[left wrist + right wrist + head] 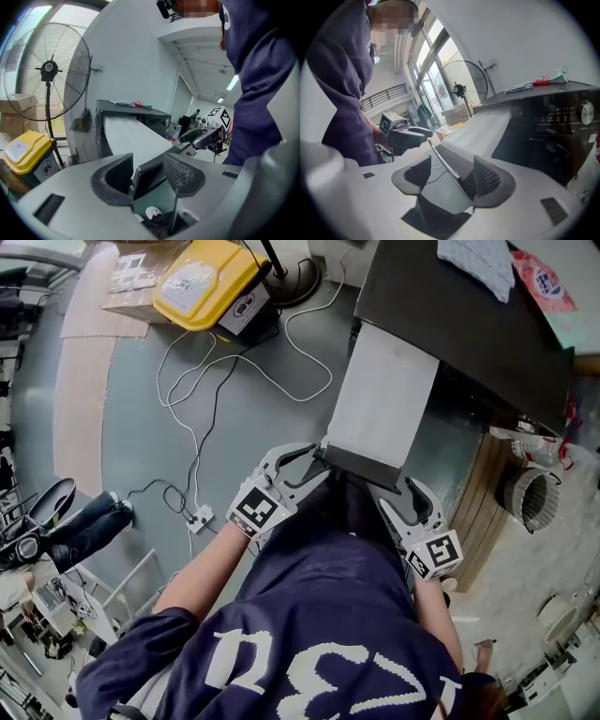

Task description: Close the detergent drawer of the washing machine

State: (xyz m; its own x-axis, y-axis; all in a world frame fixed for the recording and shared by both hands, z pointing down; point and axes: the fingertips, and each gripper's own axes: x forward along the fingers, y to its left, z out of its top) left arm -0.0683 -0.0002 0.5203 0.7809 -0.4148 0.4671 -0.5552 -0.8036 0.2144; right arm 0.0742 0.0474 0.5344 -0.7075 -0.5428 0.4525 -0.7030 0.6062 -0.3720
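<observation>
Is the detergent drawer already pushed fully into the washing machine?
No, in the head view the white drawer sticks far out of the dark washing machine.

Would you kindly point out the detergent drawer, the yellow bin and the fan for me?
detergent drawer [384, 397], head view, white top face.
yellow bin [202, 282], head view, lid.
fan [48, 70], left gripper view, centre hub.

left gripper [150, 165] jaws apart, a detergent drawer [136, 136] corner between them.
</observation>
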